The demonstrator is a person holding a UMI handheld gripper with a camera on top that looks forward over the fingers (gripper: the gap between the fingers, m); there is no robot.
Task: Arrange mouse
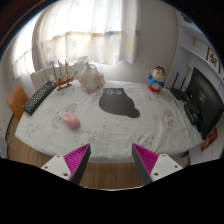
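Note:
A small pink mouse (71,120) lies on the white-covered table (120,130), left of a black cat-shaped mouse mat (118,101) at the table's middle. My gripper (111,151) is open and empty. It hovers over the wooden floor in front of the table's near edge, well short of the mouse. The magenta pads (77,157) stand wide apart with nothing between them. The mouse is ahead of the left finger and farther back on the table.
A black keyboard (40,98) lies at the table's left. A model ship (63,73) and a pale plush toy (92,76) stand at the back. A blue cartoon figure (157,79) stands at the back right. A black screen (205,102) is at the right.

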